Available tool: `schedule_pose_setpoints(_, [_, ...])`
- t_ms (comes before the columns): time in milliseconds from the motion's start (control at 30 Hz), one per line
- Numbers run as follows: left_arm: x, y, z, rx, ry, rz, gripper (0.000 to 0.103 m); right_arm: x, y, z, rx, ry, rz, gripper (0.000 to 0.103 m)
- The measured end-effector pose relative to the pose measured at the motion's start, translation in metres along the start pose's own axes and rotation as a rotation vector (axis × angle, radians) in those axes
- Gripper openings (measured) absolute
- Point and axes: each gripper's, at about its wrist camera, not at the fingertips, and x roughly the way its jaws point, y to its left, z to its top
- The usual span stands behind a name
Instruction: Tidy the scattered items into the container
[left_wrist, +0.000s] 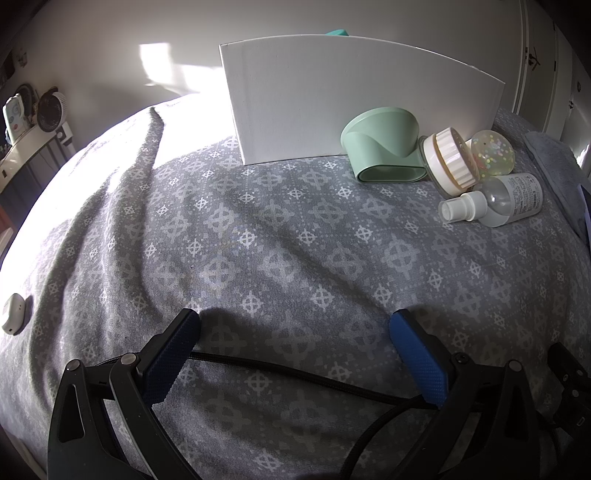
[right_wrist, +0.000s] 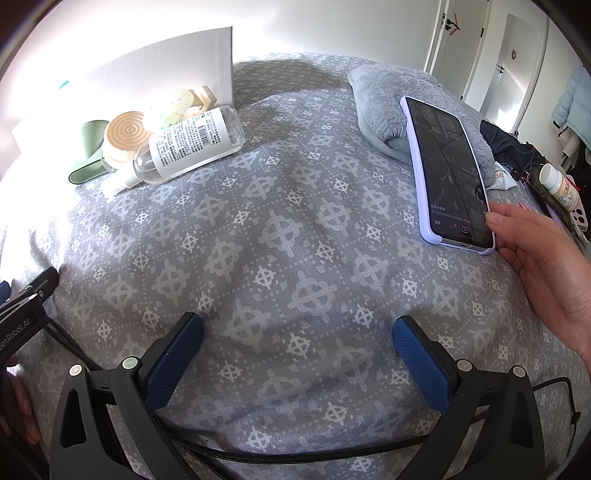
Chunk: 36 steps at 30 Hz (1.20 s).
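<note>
Both tongs idle: left tongs (left_wrist: 294, 325) spread wide with nothing between the blue pads, low over the bed (left_wrist: 258, 258); right tongs (right_wrist: 297, 330) likewise spread wide and empty over the same grey patterned cover. White container (left_wrist: 332, 99) stands upright toward the far side of the bed, something teal (left_wrist: 337, 33) just showing above its rim. Scattered items are clustered against its front right corner, all outside it: mint green scoop (left_wrist: 380, 147) on its side, touching the container wall; round white-and-beige ribbed jar (left_wrist: 448, 160) tipped on edge just right of the scoop; clear glitter ball (left_wrist: 493, 151) behind the jar; clear spray bottle (left_wrist: 495, 201) lying flat in front, nozzle pointing left in the left wrist view, label up. Right wrist view also shows a beige wooden piece (right_wrist: 202, 96) tucked between the ball and the container corner. Small white device (left_wrist: 13, 314) lies alone at the bed's left edge, well apart from the pile. On the right side, a smartphone (right_wrist: 445, 170) in a lilac case leans on a fluffy grey slipper (right_wrist: 391, 96); a bare hand (right_wrist: 546, 266) touches the phone's lower right edge with a fingertip. Black cable (left_wrist: 295, 373) runs across the cover between the left tongs' arms.
</note>
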Motion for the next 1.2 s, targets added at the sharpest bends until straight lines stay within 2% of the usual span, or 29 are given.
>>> schedule_pose_setpoints(1200, [-0.0058, -0.0047, -0.0055, -0.005, 0.002, -0.012, 0.103, -0.0003, -0.0031, 0.0013, -0.005, 0.001, -0.003, 0.103])
